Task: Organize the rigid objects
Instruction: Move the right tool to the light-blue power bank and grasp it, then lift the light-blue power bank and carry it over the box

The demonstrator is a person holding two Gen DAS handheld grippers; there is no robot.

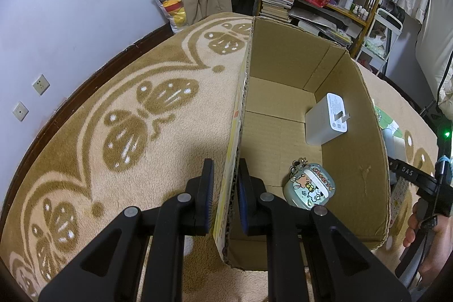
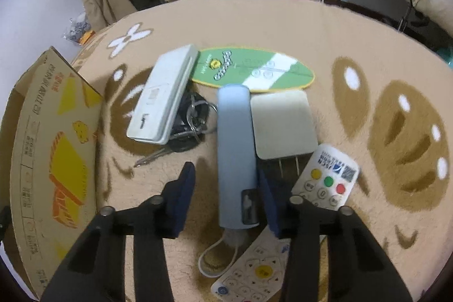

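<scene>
On the carpet, left gripper (image 1: 225, 190) is clamped on the cardboard box (image 1: 368, 160) wall. Right gripper (image 2: 223, 198) stands half open astride the blue cylinder (image 2: 235, 149), left pad clear of it.

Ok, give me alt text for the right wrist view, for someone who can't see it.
The right hand-held gripper straddles a pale blue cylindrical case lying on a tan patterned blanket, its left pad clear of the case. Around the case lie a white charger, two remotes, keys and a white case, with a cardboard box on the left.
</scene>
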